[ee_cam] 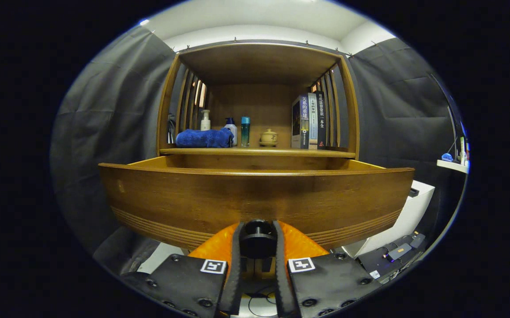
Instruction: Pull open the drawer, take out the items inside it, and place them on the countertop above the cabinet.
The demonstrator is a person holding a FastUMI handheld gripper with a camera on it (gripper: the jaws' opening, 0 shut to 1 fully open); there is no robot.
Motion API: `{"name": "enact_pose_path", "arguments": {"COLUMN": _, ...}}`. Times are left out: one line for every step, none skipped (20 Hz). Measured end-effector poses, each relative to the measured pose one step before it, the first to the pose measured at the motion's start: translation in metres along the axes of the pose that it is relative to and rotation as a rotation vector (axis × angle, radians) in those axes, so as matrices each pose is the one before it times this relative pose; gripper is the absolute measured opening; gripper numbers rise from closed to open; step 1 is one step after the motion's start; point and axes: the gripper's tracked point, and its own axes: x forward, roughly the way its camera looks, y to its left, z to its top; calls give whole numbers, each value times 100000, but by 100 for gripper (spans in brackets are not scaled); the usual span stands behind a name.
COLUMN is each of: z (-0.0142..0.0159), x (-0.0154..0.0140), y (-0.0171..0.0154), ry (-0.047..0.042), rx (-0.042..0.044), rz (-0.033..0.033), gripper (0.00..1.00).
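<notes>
Wooden cabinet's countertop (257, 151) sits at twelve o'clock; gripper (257, 238) fingers clench the drawer (255, 198) knob (258, 236) at six. Pulling further could unseat the drawer.

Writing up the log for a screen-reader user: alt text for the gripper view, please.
The tool has its two fingers closed on the dark round knob of a wooden drawer, which stands pulled out of the cabinet. On the countertop above sit a folded blue towel, three bottles, a small lidded jar and upright books.
</notes>
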Motion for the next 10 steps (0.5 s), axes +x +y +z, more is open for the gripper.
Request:
{"name": "enact_pose_path", "arguments": {"z": -194, "x": -316, "y": 39, "ry": 576, "rx": 105, "rz": 256, "gripper": 37}}
{"name": "enact_pose_path", "arguments": {"z": 216, "x": -275, "y": -14, "ry": -530, "rx": 147, "rz": -101, "gripper": 37}}
{"name": "enact_pose_path", "arguments": {"z": -239, "x": -74, "y": 33, "ry": 610, "rx": -1153, "rz": 106, "gripper": 37}}
{"name": "enact_pose_path", "arguments": {"z": 51, "x": -44, "y": -16, "ry": -680, "rx": -221, "rz": 7, "gripper": 37}}
{"name": "enact_pose_path", "arguments": {"z": -148, "x": -42, "y": -24, "ry": 346, "rx": -117, "rz": -179, "gripper": 37}}
{"name": "enact_pose_path", "arguments": {"z": 32, "x": 12, "y": 14, "ry": -372, "rx": -493, "rz": -279, "gripper": 38}}
{"name": "enact_pose_path", "arguments": {"z": -218, "x": 193, "y": -34, "ry": 186, "rx": -453, "rz": -282, "gripper": 38}}
{"name": "enact_pose_path", "arguments": {"z": 171, "x": -75, "y": -94, "ry": -329, "rx": -160, "rz": -467, "gripper": 43}}
{"name": "enact_pose_path", "arguments": {"z": -6, "x": 20, "y": -27, "ry": 75, "rx": 9, "rz": -441, "gripper": 48}}
{"name": "enact_pose_path", "arguments": {"z": 29, "x": 11, "y": -24, "ry": -57, "rx": -218, "rz": -274, "gripper": 53}}
